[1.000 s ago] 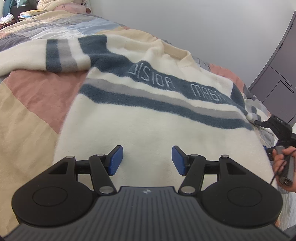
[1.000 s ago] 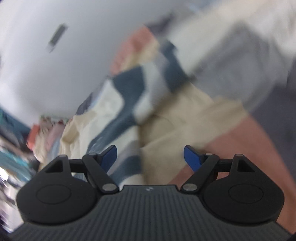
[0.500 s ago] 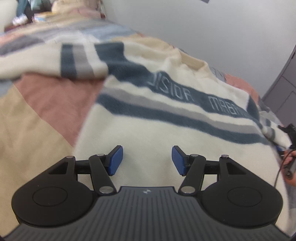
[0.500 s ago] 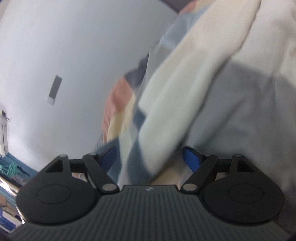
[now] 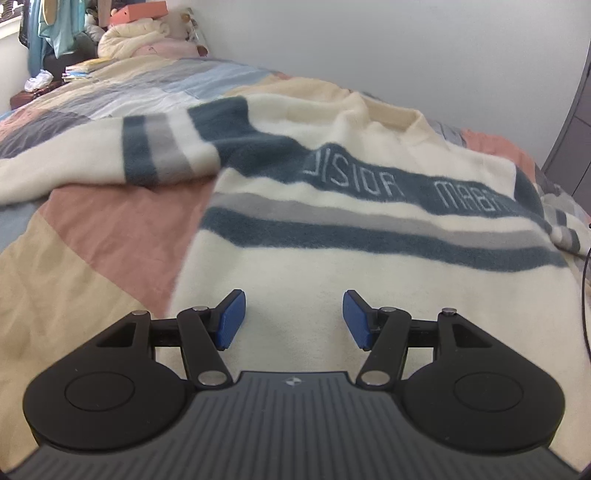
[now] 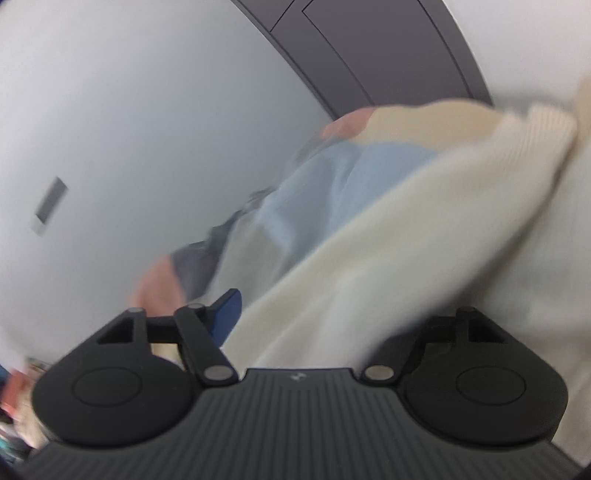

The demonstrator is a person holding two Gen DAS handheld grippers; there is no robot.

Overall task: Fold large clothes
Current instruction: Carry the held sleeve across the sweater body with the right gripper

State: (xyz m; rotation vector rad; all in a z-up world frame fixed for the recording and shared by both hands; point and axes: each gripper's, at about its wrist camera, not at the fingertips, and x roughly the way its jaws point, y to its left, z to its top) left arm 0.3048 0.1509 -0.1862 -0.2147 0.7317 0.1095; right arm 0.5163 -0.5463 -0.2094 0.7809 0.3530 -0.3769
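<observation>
We see a cream sweater (image 5: 332, 280) spread flat on the bed (image 5: 74, 258), directly ahead of and beneath the left tool (image 5: 293, 319). Its dark blue and grey bands run across in front of the tool, and the upper dark band carries pale lettering, upside down from where we look. One sleeve (image 5: 110, 158) reaches off to the left of the tool, crossing the patchwork quilt (image 5: 110, 229) of pink, tan and pale blue blocks. The collar lies at the far end, toward the grey wall (image 5: 406, 44). Far off to the upper left sits a heap of bedding and clothes (image 5: 140, 35).

The left tool stands moderately wide over the sweater's lower body — both blue pads (image 5: 231, 321) are clear of the cloth, nothing between them.

In the right wrist view, blurred, we find a thick cream fold of the sweater (image 6: 388, 258) running from between the fingers of the right tool (image 6: 314, 325) up toward the upper right. It covers the right finger entirely; only the left blue pad (image 6: 227, 314) shows, just beside the fabric. The jaws are closing with the cloth between them, though we cannot tell whether the pads press on it yet. Beyond the tool lie the quilt's pale blue and pink patches, the wall, and a dark grey panelled door (image 6: 369, 48) at the top.
</observation>
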